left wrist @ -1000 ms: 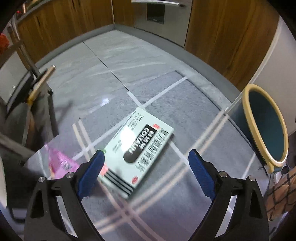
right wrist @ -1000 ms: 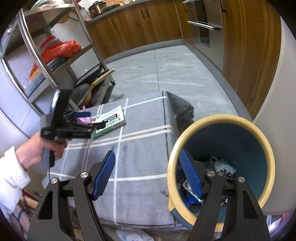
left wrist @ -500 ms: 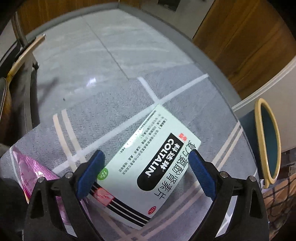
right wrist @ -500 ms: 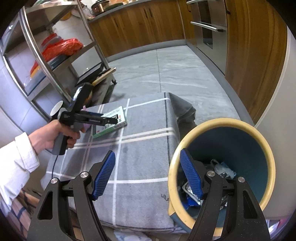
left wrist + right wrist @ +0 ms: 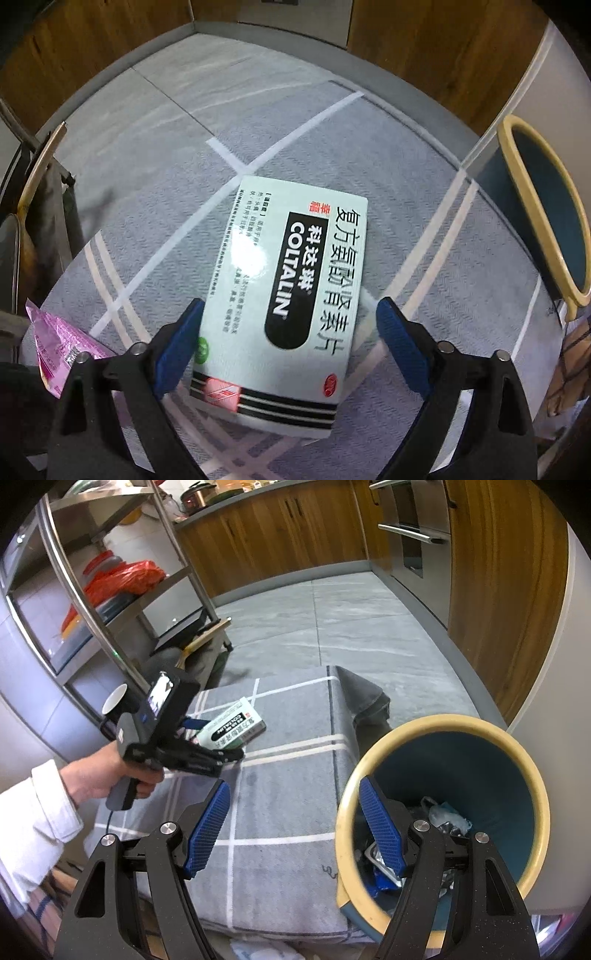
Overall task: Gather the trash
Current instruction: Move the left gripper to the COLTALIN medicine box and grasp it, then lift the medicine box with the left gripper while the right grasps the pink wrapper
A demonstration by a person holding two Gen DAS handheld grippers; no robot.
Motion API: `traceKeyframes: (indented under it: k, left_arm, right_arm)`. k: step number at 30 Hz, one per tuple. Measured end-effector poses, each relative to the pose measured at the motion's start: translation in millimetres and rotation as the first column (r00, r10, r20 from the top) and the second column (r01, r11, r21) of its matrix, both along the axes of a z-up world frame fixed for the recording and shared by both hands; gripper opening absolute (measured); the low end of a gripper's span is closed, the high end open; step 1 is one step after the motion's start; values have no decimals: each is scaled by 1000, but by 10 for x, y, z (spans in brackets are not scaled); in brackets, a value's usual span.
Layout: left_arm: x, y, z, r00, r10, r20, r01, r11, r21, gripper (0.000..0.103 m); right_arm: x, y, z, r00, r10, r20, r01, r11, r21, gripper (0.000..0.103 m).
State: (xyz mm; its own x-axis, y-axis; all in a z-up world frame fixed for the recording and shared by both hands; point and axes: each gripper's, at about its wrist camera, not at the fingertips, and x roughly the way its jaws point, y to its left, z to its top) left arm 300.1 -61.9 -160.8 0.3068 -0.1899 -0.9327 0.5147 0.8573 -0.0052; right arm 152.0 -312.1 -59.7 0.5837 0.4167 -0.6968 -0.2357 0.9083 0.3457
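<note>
A pale green medicine box point(image 5: 284, 295) marked COLTALIN lies flat on the grey checked cloth point(image 5: 166, 206); it also shows in the right wrist view point(image 5: 232, 729). My left gripper point(image 5: 288, 332) is open, with its blue fingers on either side of the box's near end, and I cannot tell whether they touch it. A pink wrapper point(image 5: 59, 347) lies at the left. My right gripper point(image 5: 295, 827) is open and empty, held beside the rim of the yellow-rimmed teal bin point(image 5: 480, 734), which holds several pieces of trash point(image 5: 447, 819).
The cloth-covered table point(image 5: 288, 805) drops off at its far and right edges. A steel rack point(image 5: 110, 602) with a red bag stands at the left. Wooden cabinets point(image 5: 288, 528) and an oven line the far walls. A white cup point(image 5: 116, 701) sits by the rack.
My left gripper has moved forward and down until its open fingers straddle the medicine box. My right gripper has stayed by the bin.
</note>
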Motion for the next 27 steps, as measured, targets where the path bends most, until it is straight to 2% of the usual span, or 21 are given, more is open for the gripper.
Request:
traceKeyframes:
  k: [1, 7, 10, 12, 16, 19, 24, 27]
  left_arm:
    - [-34, 21, 18, 1000, 15, 9, -15, 1000, -7, 74]
    - [-255, 68, 95, 998, 69, 13, -69, 998, -5, 73]
    - [-407, 121, 228, 993, 118, 8, -117, 991, -59, 73]
    - [-503, 168, 372, 989, 147, 6, -146, 984, -101, 73]
    - [-765, 299, 834, 977, 215, 4, -209, 951, -229, 73]
    - [-900, 339, 1104, 969, 245, 23, -230, 932, -279, 73]
    - [-1163, 491, 1444, 952, 299, 63, -267, 916, -300, 73]
    - [-1310, 695, 1566, 932, 356, 66, -321, 896, -307, 73]
  right_arm:
    - [2, -3, 0, 1000, 0, 1, 0, 1000, 0, 73]
    - [-6, -15, 6, 1000, 0, 6, 0, 1000, 6, 73]
    - [-2, -21, 7, 1000, -1, 6, 1, 1000, 13, 73]
    - [6, -14, -5, 1000, 0, 0, 0, 1000, 20, 73]
    - [37, 39, -18, 1000, 13, -11, -13, 999, 36, 73]
    - [73, 126, -25, 999, 30, -21, -29, 998, 50, 73]
    - [91, 314, -42, 997, 72, -27, -71, 996, 49, 73]
    - [90, 418, -72, 995, 96, -39, -94, 994, 51, 73]
